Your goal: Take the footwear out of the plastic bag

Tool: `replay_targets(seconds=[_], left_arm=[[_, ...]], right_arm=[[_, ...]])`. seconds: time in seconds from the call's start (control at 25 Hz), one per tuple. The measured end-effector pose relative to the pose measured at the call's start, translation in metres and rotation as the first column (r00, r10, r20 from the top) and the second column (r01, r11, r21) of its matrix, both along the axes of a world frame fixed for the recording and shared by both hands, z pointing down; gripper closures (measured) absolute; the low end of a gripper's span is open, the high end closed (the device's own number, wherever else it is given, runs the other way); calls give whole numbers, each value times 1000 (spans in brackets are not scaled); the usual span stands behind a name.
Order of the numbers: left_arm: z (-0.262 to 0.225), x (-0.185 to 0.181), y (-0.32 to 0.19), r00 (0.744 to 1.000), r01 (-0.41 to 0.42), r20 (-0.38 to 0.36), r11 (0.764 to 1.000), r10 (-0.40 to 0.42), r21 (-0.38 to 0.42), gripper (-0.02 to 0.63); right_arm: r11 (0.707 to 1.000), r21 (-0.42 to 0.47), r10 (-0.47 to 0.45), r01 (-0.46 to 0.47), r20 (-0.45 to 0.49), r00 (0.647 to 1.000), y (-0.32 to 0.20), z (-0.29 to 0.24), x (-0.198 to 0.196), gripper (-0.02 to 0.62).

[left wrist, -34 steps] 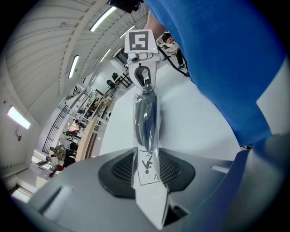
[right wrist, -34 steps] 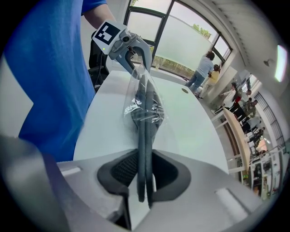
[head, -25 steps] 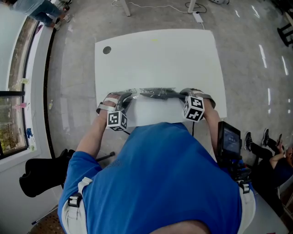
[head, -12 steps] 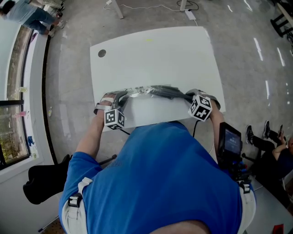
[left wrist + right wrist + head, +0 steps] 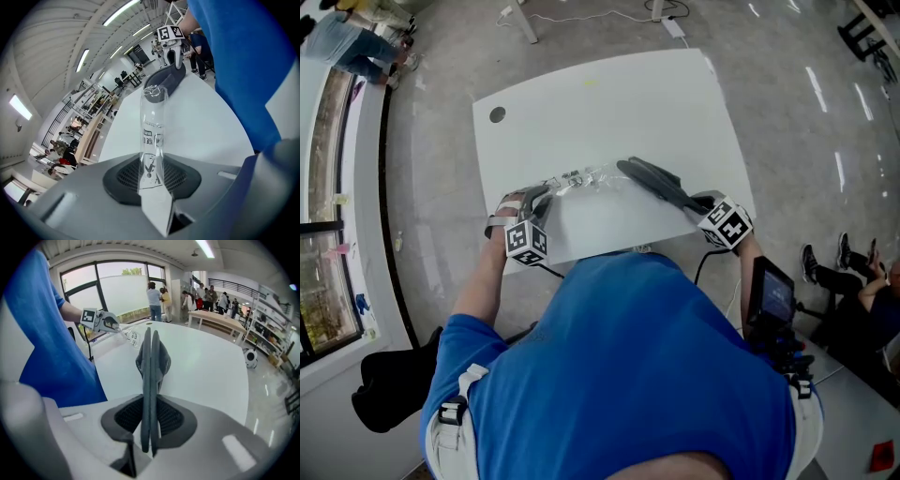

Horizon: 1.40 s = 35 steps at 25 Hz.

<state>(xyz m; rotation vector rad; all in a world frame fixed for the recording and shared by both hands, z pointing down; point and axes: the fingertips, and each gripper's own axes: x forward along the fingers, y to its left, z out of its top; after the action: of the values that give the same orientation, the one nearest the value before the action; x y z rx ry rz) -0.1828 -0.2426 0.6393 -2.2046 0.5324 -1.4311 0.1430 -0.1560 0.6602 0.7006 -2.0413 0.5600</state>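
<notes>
**A:** In the head view, how do things lie against the white table [image 5: 600, 103]?

**B:** The table stands on a grey polished floor [image 5: 797, 122], and a dark round spot [image 5: 497, 114] marks its far left corner. The person in a blue shirt [image 5: 619, 375] stands at its near edge. The left gripper [image 5: 546, 190] is over the near left part of the table, clamped on a clear plastic bag [image 5: 581, 178]. The right gripper [image 5: 696, 201] is near the table's right edge, pinching the dark grey footwear [image 5: 656, 181]. A window [image 5: 323, 281] runs along the wall left of the table. A seated person's legs [image 5: 844, 277] show to its right.

**A:** And the left gripper view?

**B:** Its jaws are pressed together on the bag's printed end. The bag stretches taut above the table towards the footwear at its far end. Whether the tip of the footwear sits inside the bag's mouth cannot be told. Strip lights [image 5: 122, 11] cross the ceiling, and shelving [image 5: 89, 101] and people stand beyond the table.

**A:** The right gripper view?

**B:** Its jaws are closed on the footwear, which is held edge-up above the table. Beyond the table are standing people [image 5: 154, 298] and a wooden bench [image 5: 220, 317]. Racks [image 5: 272, 319] line the wall there, and a ball [image 5: 251, 359] lies on the floor.
</notes>
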Motion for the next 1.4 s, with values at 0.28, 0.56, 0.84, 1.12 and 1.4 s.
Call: replay_targets(seconds=[0.28,0.56,0.84,1.12,1.4], left_arm=[[-5,-11,-6,999,41,-2,999,-41,-28,509],[-10,-16,0,998,64,-1,997,-64,-40,509],[-11,-18,7,998,58,9,997,-58,-57,509],[-18,-15,6,997,77,-2,983,-78,-165,509],[-4,-14,-2,994,97,77,963,-80,-251,483]], right_arm=[[959,-124,277,-255,215,936,-13,-5,0,522],[838,-339,537,-427,373,757,-23,4,6,522],[790,-372,604,-486,342,720,-24,16,16,506],[792,-315,601,-524,244,761,-23,26,24,447],[819,-210,562,-533,114,819,-23,33,34,408]])
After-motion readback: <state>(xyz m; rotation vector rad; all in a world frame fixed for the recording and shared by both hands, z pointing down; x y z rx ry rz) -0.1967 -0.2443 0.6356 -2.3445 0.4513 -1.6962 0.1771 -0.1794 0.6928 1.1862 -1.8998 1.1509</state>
